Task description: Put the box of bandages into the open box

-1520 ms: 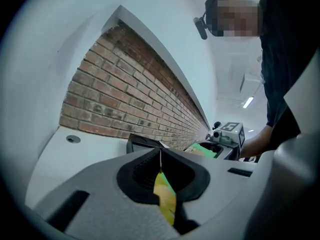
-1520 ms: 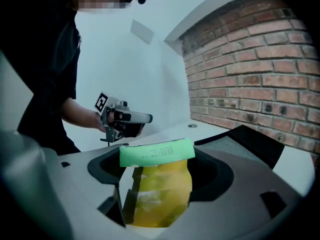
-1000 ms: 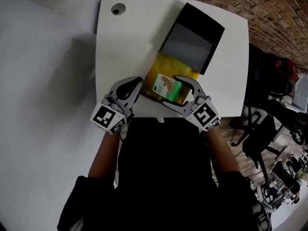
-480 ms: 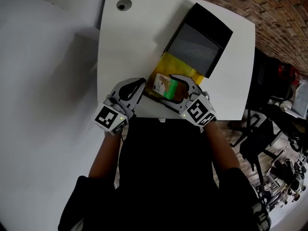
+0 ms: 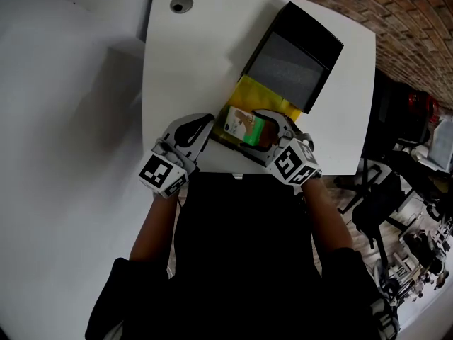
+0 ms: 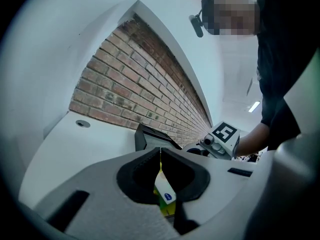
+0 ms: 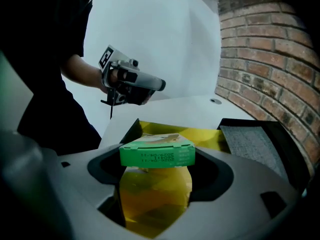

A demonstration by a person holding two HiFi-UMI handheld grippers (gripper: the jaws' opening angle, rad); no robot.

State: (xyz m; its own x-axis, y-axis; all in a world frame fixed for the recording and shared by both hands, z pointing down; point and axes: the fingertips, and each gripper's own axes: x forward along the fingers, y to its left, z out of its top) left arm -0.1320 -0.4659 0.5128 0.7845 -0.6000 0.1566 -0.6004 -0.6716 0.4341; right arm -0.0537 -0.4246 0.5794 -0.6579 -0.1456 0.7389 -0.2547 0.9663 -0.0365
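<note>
Black cloth of the person's top (image 5: 241, 261) fills the near part of the head view, and both grippers sit just beyond it at the near edge of the white table (image 5: 191, 62). The left gripper (image 6: 160, 152) has its jaws pressed together on nothing and waits beside the work. It has kept its place over the last second.

The right gripper (image 5: 258, 133) is clamped on the box of bandages (image 7: 157, 155), a flat green carton pinched by its two sides. Over the last second this gripper has drawn in a little toward the person's midline. Its marker cube sat further out to the right before. The carton now shows a narrower, more tipped face in the head view than it did then. In the last half second hardly anything has shifted.

The carton hangs over the near end of the open box (image 5: 263, 94), with yellow lining visible under and beyond it in the right gripper view. Whether its underside already touches the lining cannot be told. The task looks nearly done. The carton is gripped and already inside the box's outline, so what probably remains is a short descent and a release. The tilt could leave one edge riding on the near wall.

Further off, the black lid (image 5: 311, 28) with its grey padding lies open. A round grommet (image 5: 181, 3) marks the table's far corner, and a brick wall (image 5: 403, 13) stands behind.
</note>
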